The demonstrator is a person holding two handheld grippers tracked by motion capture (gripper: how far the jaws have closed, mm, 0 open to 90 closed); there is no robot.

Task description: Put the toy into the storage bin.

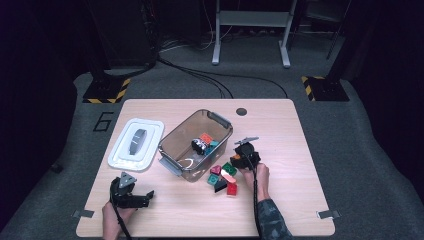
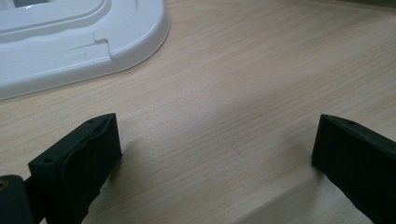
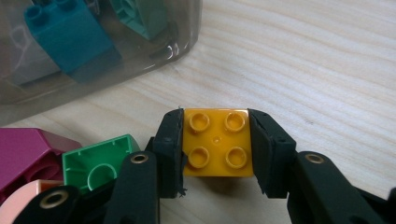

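My right gripper (image 3: 217,140) is shut on a yellow four-stud brick (image 3: 217,142), whose sides its pads (image 3: 170,140) press just above the wooden table. In the high view this gripper (image 1: 237,160) sits beside the clear bin's (image 1: 172,135) right corner, over a pile of loose bricks (image 1: 223,177). A green brick (image 3: 95,163), a magenta one (image 3: 23,149) and a pink one (image 3: 18,200) lie just left of the jaws. My left gripper (image 2: 215,149) rests open on bare wood at the table's front left (image 1: 148,197), nothing between its jaws.
The bin holds several bricks, among them a teal one (image 3: 65,32). Its white lid (image 1: 136,143) lies flat to the left of it, and the lid's edge (image 2: 93,42) lies ahead of my left jaws. A round hole (image 1: 241,111) marks the table's far side.
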